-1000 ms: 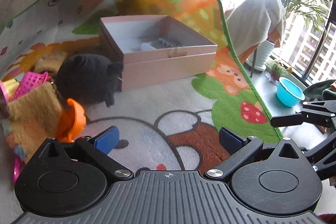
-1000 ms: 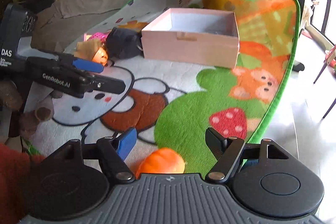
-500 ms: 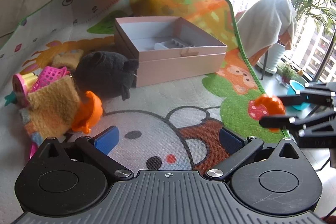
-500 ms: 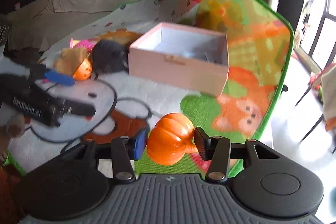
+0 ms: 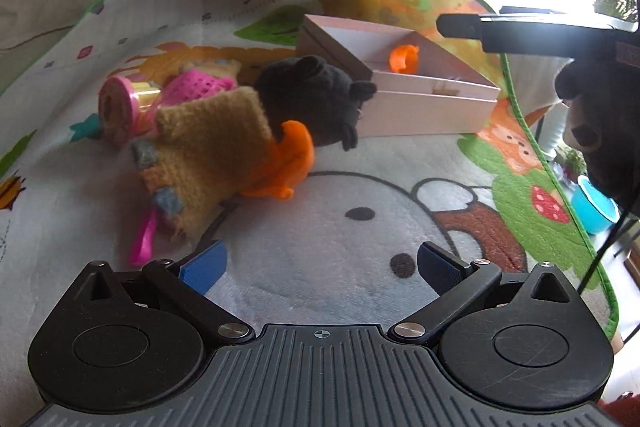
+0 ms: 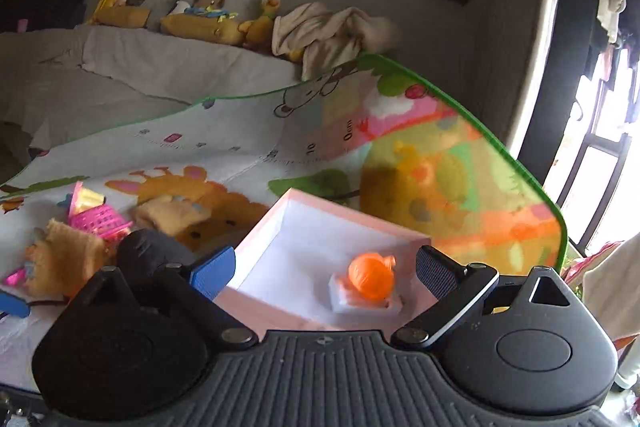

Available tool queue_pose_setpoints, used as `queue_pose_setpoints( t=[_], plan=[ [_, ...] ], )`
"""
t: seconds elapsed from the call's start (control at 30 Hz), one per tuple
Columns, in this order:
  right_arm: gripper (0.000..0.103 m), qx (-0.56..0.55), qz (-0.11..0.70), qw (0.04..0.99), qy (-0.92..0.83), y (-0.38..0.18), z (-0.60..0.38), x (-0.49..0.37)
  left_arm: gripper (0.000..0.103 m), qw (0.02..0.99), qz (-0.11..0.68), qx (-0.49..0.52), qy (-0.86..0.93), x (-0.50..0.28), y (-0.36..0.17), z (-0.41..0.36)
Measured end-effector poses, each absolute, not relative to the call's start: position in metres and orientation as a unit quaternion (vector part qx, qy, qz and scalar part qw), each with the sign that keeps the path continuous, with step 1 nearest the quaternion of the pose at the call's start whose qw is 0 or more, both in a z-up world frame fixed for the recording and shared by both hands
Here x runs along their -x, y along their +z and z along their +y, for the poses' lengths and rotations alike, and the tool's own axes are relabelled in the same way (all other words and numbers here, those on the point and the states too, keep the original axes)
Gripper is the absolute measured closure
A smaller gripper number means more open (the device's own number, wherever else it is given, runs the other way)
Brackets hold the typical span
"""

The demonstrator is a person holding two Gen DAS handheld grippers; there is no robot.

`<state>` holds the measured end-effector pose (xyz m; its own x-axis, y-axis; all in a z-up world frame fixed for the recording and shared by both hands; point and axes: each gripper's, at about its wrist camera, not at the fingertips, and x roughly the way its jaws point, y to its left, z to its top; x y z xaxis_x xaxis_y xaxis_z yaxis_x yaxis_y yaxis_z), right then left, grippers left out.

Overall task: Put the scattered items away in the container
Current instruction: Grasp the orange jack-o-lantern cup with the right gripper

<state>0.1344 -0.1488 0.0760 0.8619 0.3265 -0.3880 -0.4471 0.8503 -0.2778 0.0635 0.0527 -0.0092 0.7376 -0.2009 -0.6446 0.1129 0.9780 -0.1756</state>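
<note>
The pink box [image 6: 280, 311] stands on the play mat; it also shows in the left wrist view [image 5: 432, 107]. An orange toy pumpkin [image 6: 371, 277] lies inside it on a white insert, seen too in the left wrist view [image 5: 404, 58]. My right gripper [image 6: 324, 273] is open and empty just above the box. My left gripper [image 5: 320, 267] is open and empty low over the mat. Ahead of it lie a yellow knitted cloth [image 5: 212, 147], an orange toy [image 5: 294, 163], a black plush [image 5: 312, 99], a pink basket [image 5: 196, 85] and a pink roll [image 5: 118, 103].
The play mat [image 5: 360, 211] curls up against a sofa [image 6: 140, 75] with plush toys and a blanket. A blue bowl [image 5: 594, 211] sits on the floor past the mat's right edge. The right gripper's arm [image 5: 520, 31] crosses the left view's upper right.
My right gripper carried the pumpkin over the box, opened, and the pumpkin now lies inside. My left gripper moved closer to the pile of toys on the left.
</note>
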Motion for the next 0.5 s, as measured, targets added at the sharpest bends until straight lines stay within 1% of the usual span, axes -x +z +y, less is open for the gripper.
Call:
queue_pose_setpoints(
  t=[0.07, 0.1, 0.17, 0.23, 0.3, 0.5],
  plan=[
    [0.006, 0.182, 0.181, 0.94, 0.226, 0.069, -0.138, -0.125, 0.0, 0.935, 0.341, 0.065, -0.066, -0.061, -0.008, 0.064],
    [0.008, 0.185, 0.184, 0.936, 0.236, 0.066, -0.131, -0.121, 0.0, 0.938, 0.336, 0.067, -0.055, -0.061, -0.007, 0.07],
    [0.018, 0.2, 0.193, 0.925, 0.26, 0.061, -0.116, -0.113, 0.0, 0.942, 0.325, 0.074, -0.034, -0.06, -0.004, 0.082],
    [0.036, 0.21, 0.21, 0.912, 0.282, 0.055, -0.1, -0.108, 0.0, 0.945, 0.316, 0.083, -0.022, -0.059, -0.001, 0.093],
    [0.045, 0.214, 0.227, 0.899, 0.307, 0.049, -0.085, -0.103, 0.0, 0.947, 0.31, 0.088, -0.012, -0.056, 0.001, 0.103],
    [0.045, 0.213, 0.25, 0.879, 0.345, 0.027, -0.045, -0.093, 0.0, 0.95, 0.297, 0.094, 0.032, -0.046, 0.004, 0.133]
  ],
)
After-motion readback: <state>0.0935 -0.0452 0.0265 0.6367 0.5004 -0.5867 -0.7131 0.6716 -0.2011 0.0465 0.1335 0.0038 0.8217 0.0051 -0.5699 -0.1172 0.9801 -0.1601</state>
